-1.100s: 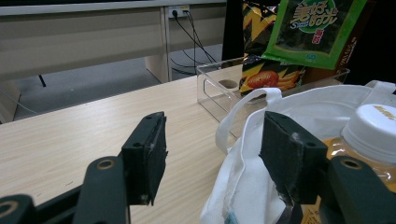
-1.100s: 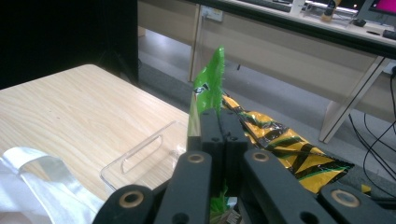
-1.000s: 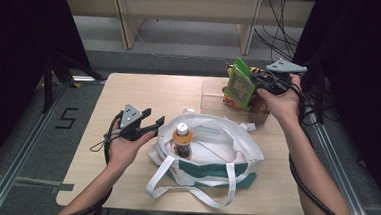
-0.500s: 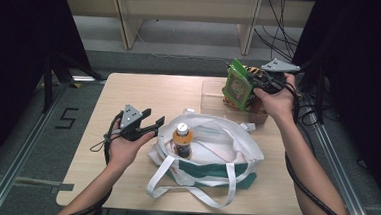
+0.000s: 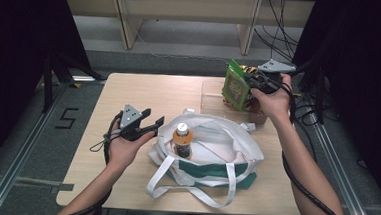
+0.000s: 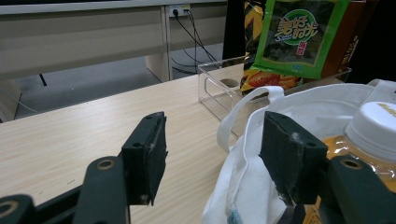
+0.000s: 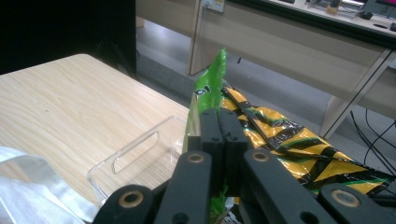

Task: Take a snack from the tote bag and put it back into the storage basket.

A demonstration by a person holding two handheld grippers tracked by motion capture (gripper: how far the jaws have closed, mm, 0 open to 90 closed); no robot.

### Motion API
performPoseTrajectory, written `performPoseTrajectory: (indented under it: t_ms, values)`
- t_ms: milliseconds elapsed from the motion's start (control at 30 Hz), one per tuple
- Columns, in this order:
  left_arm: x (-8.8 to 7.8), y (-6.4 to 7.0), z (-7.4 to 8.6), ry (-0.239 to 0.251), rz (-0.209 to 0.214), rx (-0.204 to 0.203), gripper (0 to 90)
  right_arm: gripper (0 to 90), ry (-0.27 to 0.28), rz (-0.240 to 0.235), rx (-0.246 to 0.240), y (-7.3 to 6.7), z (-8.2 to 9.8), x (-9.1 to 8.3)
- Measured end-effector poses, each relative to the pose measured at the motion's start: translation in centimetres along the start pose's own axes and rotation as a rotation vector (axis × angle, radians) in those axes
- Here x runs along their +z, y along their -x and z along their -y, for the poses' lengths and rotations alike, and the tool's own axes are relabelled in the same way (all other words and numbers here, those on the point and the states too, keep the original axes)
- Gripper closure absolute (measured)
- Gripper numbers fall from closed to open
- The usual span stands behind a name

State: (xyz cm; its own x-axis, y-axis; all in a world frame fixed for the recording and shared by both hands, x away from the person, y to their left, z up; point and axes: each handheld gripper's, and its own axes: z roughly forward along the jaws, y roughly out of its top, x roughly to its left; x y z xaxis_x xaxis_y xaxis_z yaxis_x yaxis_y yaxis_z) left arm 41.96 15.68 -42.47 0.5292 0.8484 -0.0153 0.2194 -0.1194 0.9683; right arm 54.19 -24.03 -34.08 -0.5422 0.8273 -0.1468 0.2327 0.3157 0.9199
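High view first: compared with a second back, the right tongs have hardly shifted. They stay clenched on the green foil snack packet, holding it up over the clear plastic bin at the far right of the table. The left tongs haven't budged, jaws released, hovering at the rim of the white cloth tote bag with green trim. Inside the tote stands an orange drink bottle with a white cap. A yellow-and-black striped packet sits in the bin. It's a light wood table, with pale shelving behind and grey floor around.
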Motion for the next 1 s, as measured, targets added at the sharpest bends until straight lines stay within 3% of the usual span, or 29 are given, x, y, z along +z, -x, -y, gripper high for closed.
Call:
performPoseTrajectory:
  t_ms: [467,500,767,1000]
  values:
    - [0.0,0.0,0.1,-0.002,0.002,-0.001,40.1,90.0,-0.018,-0.018,-0.014,-0.4,0.1,0.7]
    - [0.0,0.0,0.1,-0.002,0.002,-0.001,40.1,90.0,0.003,-0.004,-0.016,-0.5,0.1,0.7]
    - [0.1,0.0,0.1,-0.004,0.004,0.004,40.1,90.0,0.007,0.007,-0.057,-0.9,-0.2,1.1]
    - [0.1,-0.1,0.1,-0.006,0.004,0.010,40.1,90.0,0.001,0.008,-0.054,-1.3,0.4,1.8]
